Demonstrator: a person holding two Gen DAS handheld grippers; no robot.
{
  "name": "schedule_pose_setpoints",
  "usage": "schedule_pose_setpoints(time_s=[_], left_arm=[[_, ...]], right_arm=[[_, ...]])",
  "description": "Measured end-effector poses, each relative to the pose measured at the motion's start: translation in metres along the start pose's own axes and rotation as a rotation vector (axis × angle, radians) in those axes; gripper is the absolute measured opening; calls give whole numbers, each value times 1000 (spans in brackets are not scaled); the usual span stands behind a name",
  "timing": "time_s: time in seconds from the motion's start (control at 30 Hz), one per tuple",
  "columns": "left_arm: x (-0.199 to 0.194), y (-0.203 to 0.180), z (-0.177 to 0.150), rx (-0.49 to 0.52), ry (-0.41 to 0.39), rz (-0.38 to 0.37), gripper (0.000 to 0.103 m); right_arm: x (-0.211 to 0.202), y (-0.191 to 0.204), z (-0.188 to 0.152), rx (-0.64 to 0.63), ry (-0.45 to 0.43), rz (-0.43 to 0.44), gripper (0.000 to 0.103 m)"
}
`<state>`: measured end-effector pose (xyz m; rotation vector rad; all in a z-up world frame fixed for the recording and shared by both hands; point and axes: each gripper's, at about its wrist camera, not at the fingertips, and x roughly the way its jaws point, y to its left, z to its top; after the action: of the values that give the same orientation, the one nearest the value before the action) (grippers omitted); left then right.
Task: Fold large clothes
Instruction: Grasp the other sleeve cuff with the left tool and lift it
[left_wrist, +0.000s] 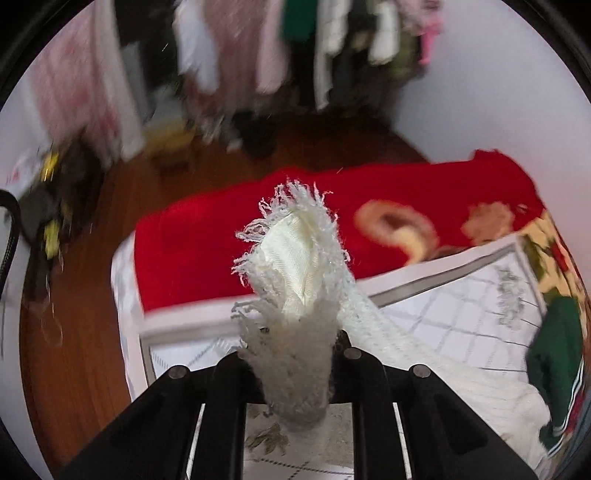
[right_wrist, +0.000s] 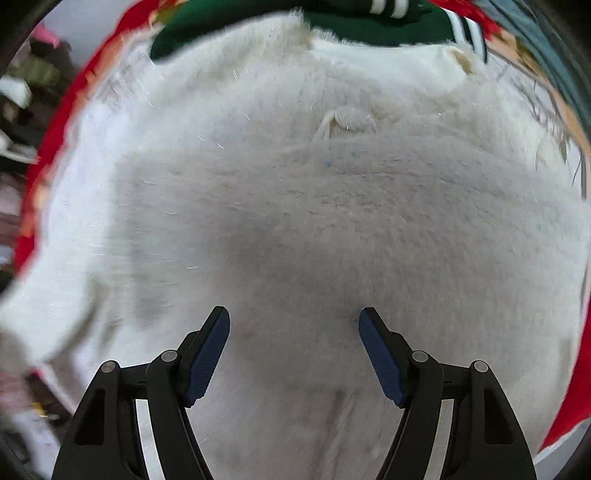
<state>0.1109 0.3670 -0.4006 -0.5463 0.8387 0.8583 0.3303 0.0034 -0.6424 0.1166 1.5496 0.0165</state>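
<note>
Left hand-held gripper (left_wrist: 295, 354): jaws clamped on a bunched, fringed edge of the cream fuzzy garment (left_wrist: 295, 266), which rises between its fingers above the bed (left_wrist: 461, 317). From the grip the garment trails down to the right across the white checked sheet. A red blanket (left_wrist: 207, 254) lies beyond, a dark green garment (left_wrist: 554, 362) at right. Right hand-held gripper (right_wrist: 294, 354): jaws wide apart and empty, blue pads (right_wrist: 207, 358) facing the cream garment's spread body, which fills the right wrist view.

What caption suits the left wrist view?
Left gripper shut on fringed white garment, lifted over the red blanket.
</note>
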Motion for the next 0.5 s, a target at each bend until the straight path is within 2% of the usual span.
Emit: schedule_pose_setpoints(time_s=[0.03, 0.07, 0.17, 0.27, 0.33, 0.4, 0.43, 0.5], left_arm=[[-12, -22, -6, 37, -23, -9, 11], [-26, -45, -7, 84, -46, -24, 11], [-42, -124, -10, 224, -90, -82, 11], [-79, -188, -43, 412, -122, -190, 11], [-101, -237, -78, 530, -102, -291, 11], [-118, -283, -128, 637, 6, -417, 11], [-125, -309, -159, 684, 108, -488, 11], [-137, -345, -210, 753, 231, -585, 12]], right_arm=[[16, 5, 4, -19, 49, -35, 76], [18, 6, 6, -18, 54, -35, 79], [4, -6, 12, 55, 46, 70, 79], [-18, -38, 5, 134, 29, 140, 79], [-35, -71, -6, 190, 11, 158, 79], [-48, -105, -17, 237, 0, 149, 79], [-55, -129, -27, 272, -5, 137, 79], [-61, -165, -45, 330, -10, 109, 79]])
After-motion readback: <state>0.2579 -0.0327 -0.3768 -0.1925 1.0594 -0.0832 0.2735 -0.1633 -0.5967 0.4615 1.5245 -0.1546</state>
